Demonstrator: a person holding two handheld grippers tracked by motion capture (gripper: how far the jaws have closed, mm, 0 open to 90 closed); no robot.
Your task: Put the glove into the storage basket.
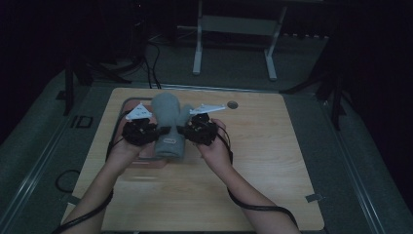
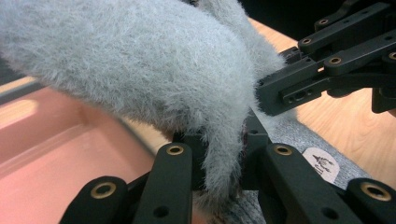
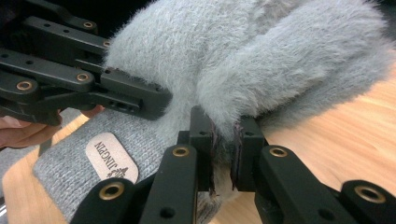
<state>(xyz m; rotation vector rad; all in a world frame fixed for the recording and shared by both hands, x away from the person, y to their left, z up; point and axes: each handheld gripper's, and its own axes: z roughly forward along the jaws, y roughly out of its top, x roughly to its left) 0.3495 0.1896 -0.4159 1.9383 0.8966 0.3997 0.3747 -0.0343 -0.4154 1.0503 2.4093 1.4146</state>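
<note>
High view: grey mitten [image 1: 168, 124] hangs between both grippers, left fingers [image 2: 187, 154] and right fingers [image 3: 203, 135] each pinching its fuzzy edge.

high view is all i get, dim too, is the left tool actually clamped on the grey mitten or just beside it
Observer: Clamped. In the left gripper view the left tool has a fold of the fluffy grey mitten pinched between its jaws.
Operator: and the right one
Observer: Same. In the right gripper view the right tool is shut on a fuzzy fold just above the knitted cuff.
Operator: anything on that cuff
Observer: A small tan label printed JINGPIN.
Operator: whats under the mitten on the left
Observer: A pink tray lies on the wooden table, below the mitten's left side.
</note>
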